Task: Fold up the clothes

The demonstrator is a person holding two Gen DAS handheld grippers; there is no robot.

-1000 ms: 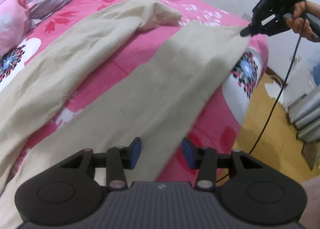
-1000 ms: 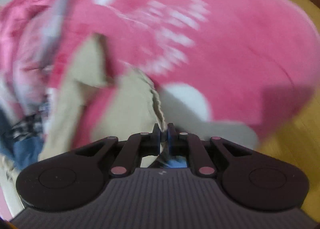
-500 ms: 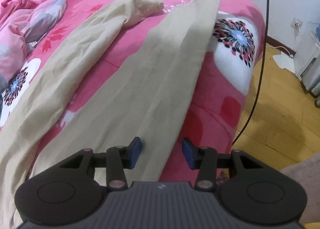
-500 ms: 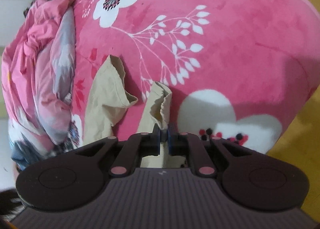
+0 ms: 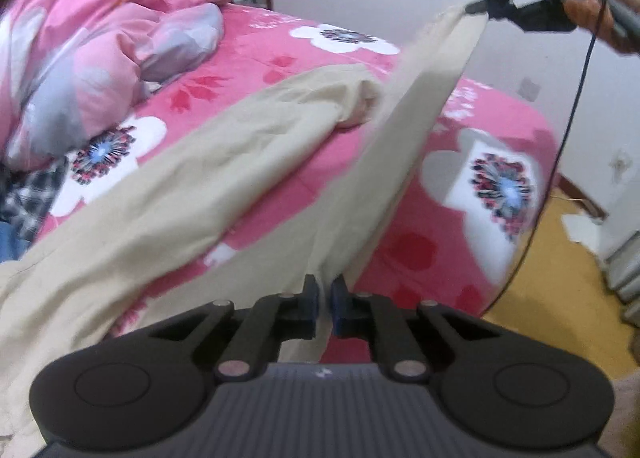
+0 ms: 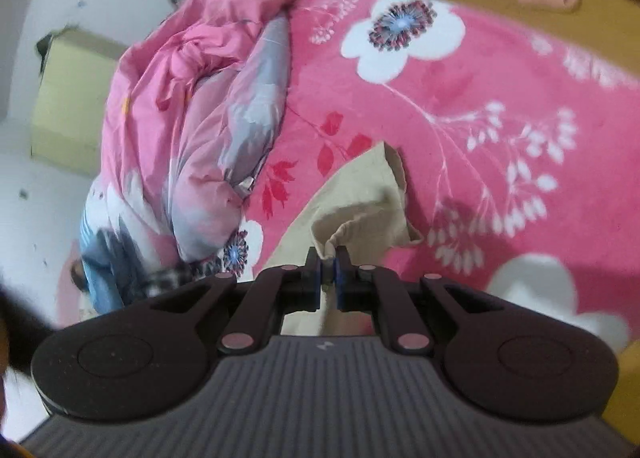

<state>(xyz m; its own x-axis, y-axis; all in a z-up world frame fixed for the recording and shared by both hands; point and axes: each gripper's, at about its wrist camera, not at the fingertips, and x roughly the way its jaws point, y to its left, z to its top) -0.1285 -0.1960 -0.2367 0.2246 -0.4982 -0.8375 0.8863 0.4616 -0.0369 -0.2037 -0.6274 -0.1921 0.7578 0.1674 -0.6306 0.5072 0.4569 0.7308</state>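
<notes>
Beige trousers point(image 5: 224, 178), plain, thin and creased, spread over a pink flowered bedspread point(image 5: 500, 194); two long legs running from the near left toward the far right. Left leg lying flat on the bed, its far cuff crumpled and folded over itself. Right leg lifted off the bed and pulled taut in a straight band rising from near centre to upper right. Left gripper point(image 5: 324, 296) nearly closed, blue pads pinching the near end of that raised leg at its edge. Right gripper point(image 5: 478, 10) high at the far right, above the bed's corner, clamped on the leg's far cuff; same gripper point(image 6: 328, 272) from its own camera with pads pressed together on a bunched beige fold. Rumpled pink quilt point(image 5: 100, 58) heaped at the far left of the bed, well apart from the trousers. Yellow wooden floor point(image 5: 560, 298) to the right
</notes>
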